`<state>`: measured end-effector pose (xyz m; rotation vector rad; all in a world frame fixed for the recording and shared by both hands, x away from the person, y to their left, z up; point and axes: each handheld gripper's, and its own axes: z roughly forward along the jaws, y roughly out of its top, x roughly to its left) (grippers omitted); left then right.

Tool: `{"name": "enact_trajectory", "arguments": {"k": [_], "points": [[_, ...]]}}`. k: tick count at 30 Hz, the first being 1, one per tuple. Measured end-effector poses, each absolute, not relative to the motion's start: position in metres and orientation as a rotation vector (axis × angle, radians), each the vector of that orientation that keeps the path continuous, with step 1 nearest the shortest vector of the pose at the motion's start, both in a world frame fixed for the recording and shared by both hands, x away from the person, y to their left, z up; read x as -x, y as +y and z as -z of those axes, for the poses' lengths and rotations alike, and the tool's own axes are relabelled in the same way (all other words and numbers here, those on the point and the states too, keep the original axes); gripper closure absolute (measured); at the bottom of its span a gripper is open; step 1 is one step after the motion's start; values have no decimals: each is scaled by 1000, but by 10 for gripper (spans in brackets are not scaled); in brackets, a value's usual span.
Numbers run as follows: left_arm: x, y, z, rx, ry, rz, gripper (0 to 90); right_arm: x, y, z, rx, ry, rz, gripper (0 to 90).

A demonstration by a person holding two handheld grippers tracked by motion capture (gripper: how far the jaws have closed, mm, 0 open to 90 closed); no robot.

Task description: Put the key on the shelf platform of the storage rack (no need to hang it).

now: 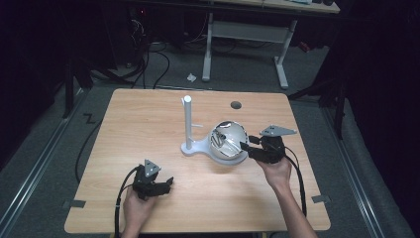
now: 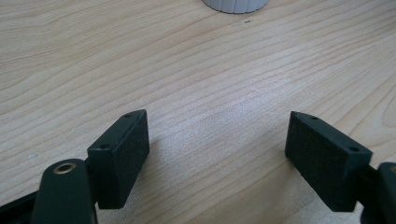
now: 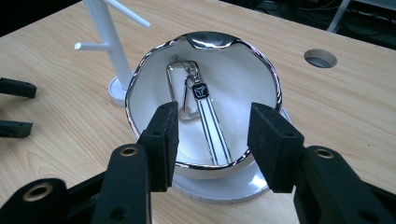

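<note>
A white bowl (image 1: 229,143) with a chrome rim (image 3: 268,77) stands on the wooden table (image 1: 148,124), joined to the base of a white stand (image 1: 188,124) with short pegs. Inside the bowl lies a keychain (image 3: 205,119): a striped strap with a metal clip. My right gripper (image 3: 212,135) hovers at the bowl's near edge, jaws open, nothing pressed between them; the same right gripper (image 1: 252,147) sits at the bowl's right side in the high view. My left gripper (image 1: 167,184) rests low over bare wood at the front left, open and empty (image 2: 217,154).
A round cable hole (image 1: 236,105) is cut into the table's far right part. The white stand's base (image 2: 236,4) peeks in at the top of the left gripper view. Behind the table stand a white desk frame (image 1: 245,34) and loose cables on the floor.
</note>
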<state>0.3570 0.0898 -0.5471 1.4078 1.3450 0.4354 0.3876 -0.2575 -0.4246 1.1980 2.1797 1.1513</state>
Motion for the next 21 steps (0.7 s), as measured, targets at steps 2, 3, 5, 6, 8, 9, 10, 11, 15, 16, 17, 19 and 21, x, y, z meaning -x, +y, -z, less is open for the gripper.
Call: {"name": "enact_trajectory", "arguments": {"k": [2, 3, 5, 6, 8, 9, 10, 11, 15, 16, 17, 19, 21], "points": [[-357, 90, 547, -1408, 1345, -435, 223, -386, -259, 423, -1196, 2182, -1152, 539], [-357, 90, 547, -1408, 1345, -435, 223, -386, -259, 423, -1196, 2182, -1152, 539], [-357, 90, 547, -1407, 1345, -435, 223, -384, -260, 423, -1189, 2184, -1157, 539], [-357, 90, 547, -1408, 1345, -435, 223, -382, -260, 422, -1193, 2184, -1159, 539], [-357, 90, 547, -1408, 1345, -435, 223, -380, -261, 421, -1189, 2182, -1162, 540], [-357, 90, 547, -1406, 1346, -435, 223, -376, -264, 421, -1196, 2163, -1189, 540], [-357, 90, 547, -1408, 1345, -435, 223, -375, -266, 421, -1205, 2156, -1201, 540], [-357, 90, 547, -1408, 1345, -435, 223, -375, -266, 421, -1205, 2156, -1201, 540], [-357, 90, 547, -1408, 1345, -436, 223, -373, -271, 422, -1222, 2158, -1178, 540], [-357, 90, 547, -1408, 1345, -435, 223, -371, -274, 422, -1224, 2143, -1198, 540], [-357, 90, 547, -1408, 1345, -435, 223, -371, -274, 422, -1224, 2143, -1198, 540], [-357, 90, 547, -1408, 1345, -435, 223, -367, -278, 424, -1235, 2139, -1204, 540], [-357, 90, 547, -1408, 1345, -435, 223, -365, -281, 426, -1245, 2134, -1206, 540]]}}
